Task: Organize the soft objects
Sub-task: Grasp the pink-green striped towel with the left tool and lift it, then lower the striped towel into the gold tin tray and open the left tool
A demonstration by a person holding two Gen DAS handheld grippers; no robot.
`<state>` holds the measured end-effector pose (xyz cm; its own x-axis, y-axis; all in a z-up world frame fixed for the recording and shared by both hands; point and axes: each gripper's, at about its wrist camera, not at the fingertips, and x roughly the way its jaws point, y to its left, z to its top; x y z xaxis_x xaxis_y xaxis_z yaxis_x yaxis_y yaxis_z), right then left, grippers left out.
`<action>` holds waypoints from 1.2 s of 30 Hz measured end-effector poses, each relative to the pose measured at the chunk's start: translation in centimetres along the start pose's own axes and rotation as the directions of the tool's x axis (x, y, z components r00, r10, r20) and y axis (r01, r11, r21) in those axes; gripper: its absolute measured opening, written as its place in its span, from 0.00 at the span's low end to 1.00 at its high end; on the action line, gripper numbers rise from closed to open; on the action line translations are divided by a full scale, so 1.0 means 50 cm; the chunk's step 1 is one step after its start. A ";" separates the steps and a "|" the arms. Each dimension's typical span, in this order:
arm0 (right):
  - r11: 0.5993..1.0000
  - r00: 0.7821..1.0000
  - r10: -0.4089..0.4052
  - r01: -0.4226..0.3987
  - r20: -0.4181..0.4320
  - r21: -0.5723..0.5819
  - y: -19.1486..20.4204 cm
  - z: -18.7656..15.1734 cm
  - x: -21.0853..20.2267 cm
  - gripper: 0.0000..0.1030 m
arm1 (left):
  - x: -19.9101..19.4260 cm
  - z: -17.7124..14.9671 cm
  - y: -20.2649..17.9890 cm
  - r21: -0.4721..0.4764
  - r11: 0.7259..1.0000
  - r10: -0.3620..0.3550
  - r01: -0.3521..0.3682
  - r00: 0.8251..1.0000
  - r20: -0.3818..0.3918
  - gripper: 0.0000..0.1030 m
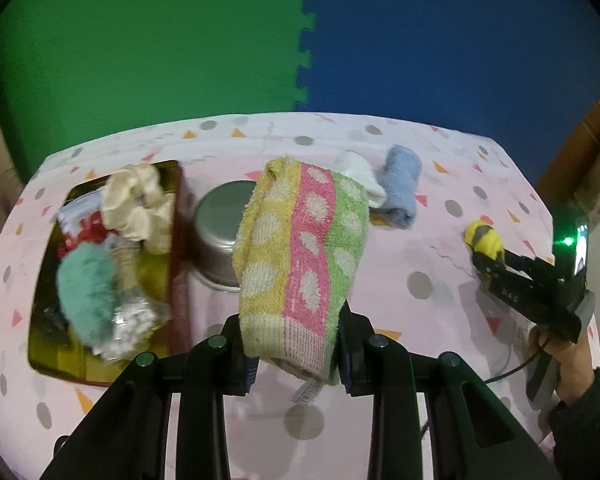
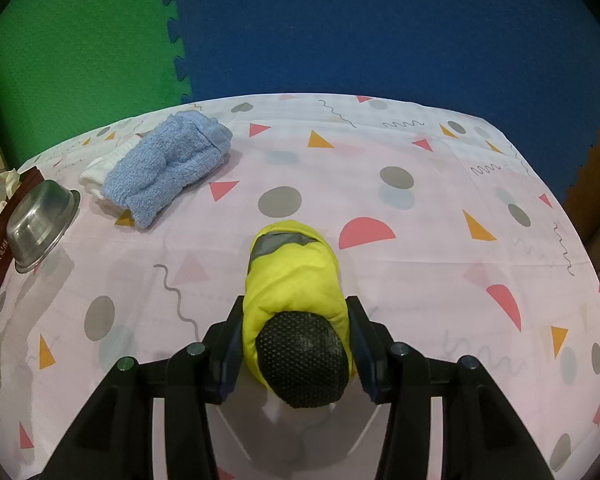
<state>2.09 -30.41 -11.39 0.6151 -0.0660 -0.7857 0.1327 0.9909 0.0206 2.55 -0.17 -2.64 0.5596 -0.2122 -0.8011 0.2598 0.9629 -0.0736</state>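
Observation:
My left gripper (image 1: pixel 296 354) is shut on a yellow, pink and green dotted towel (image 1: pixel 300 248) and holds it above the table, right of the gold tray (image 1: pixel 172 280). The tray holds a cream cloth (image 1: pixel 140 204), a teal fuzzy cloth (image 1: pixel 86 288) and other soft items. My right gripper (image 2: pixel 294 344) is shut on a rolled yellow cloth with grey stripe and black mesh end (image 2: pixel 294 280); it shows at the right in the left wrist view (image 1: pixel 482 238). A blue fuzzy cloth (image 2: pixel 164 168) and a white cloth (image 2: pixel 104 168) lie at the far left of the table.
An upturned steel bowl (image 1: pixel 220 232) sits beside the tray's right wall, also seen in the right wrist view (image 2: pixel 40 224). The pink patterned tablecloth (image 2: pixel 420 240) covers the table. Green and blue foam mats (image 1: pixel 308 40) lie beyond the far edge.

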 end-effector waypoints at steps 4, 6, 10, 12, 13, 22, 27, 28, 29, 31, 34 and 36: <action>1.000 1.000 0.000 0.000 0.000 0.000 0.000 0.000 0.000 0.47 | -0.016 0.002 0.033 -0.037 0.999 0.025 -0.025 1.000 0.014 0.27; 1.000 1.000 0.000 0.000 0.000 0.000 0.000 0.000 0.000 0.47 | -0.025 0.005 0.047 -0.056 0.998 0.031 -0.030 0.999 0.023 0.27; 1.000 1.000 0.000 0.000 0.000 0.001 0.000 0.000 0.000 0.47 | -0.044 0.012 0.070 -0.086 0.995 0.046 -0.042 0.998 0.041 0.27; 1.000 1.000 0.000 0.000 0.000 0.001 0.000 0.000 0.000 0.47 | -0.053 0.016 0.080 -0.094 0.994 0.054 -0.049 0.997 0.052 0.27; 1.000 1.000 0.000 0.000 0.000 0.000 0.001 0.000 0.000 0.47 | -0.057 0.018 0.085 -0.101 0.993 0.060 -0.054 0.997 0.055 0.27; 1.000 1.000 -0.001 0.001 -0.001 0.000 0.001 0.000 0.000 0.47 | -0.080 0.032 0.144 -0.144 0.985 0.112 -0.101 0.991 0.075 0.28; 1.000 1.000 -0.001 0.001 -0.001 0.001 0.001 0.000 0.000 0.47 | -0.086 0.034 0.185 -0.167 0.975 0.162 -0.149 0.984 0.071 0.28; 1.000 1.000 -0.001 0.001 -0.001 0.001 0.001 0.000 -0.001 0.47 | -0.087 0.034 0.195 -0.176 0.972 0.170 -0.156 0.983 0.068 0.28; 1.000 1.000 -0.001 0.001 -0.001 0.001 0.001 0.001 0.000 0.47 | -0.087 0.034 0.202 -0.180 0.971 0.173 -0.158 0.983 0.068 0.28; 1.000 1.000 -0.001 0.001 -0.002 0.001 0.001 0.000 0.000 0.47 | -0.089 0.034 0.220 -0.194 0.966 0.187 -0.172 0.980 0.062 0.28; 1.000 1.000 -0.001 0.001 -0.002 0.001 0.001 0.000 0.000 0.47 | -0.092 0.038 0.239 -0.194 0.960 0.216 -0.201 0.974 0.064 0.28; 1.000 1.000 -0.001 0.001 -0.002 0.001 0.001 0.000 0.000 0.47 | -0.094 0.043 0.256 -0.203 0.956 0.229 -0.212 0.971 0.065 0.28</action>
<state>2.10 -30.38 -11.37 0.6136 -0.0667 -0.7868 0.1344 0.9907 0.0207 4.95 12.81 1.44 0.6539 0.0033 -0.7566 -0.0300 0.9993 -0.0215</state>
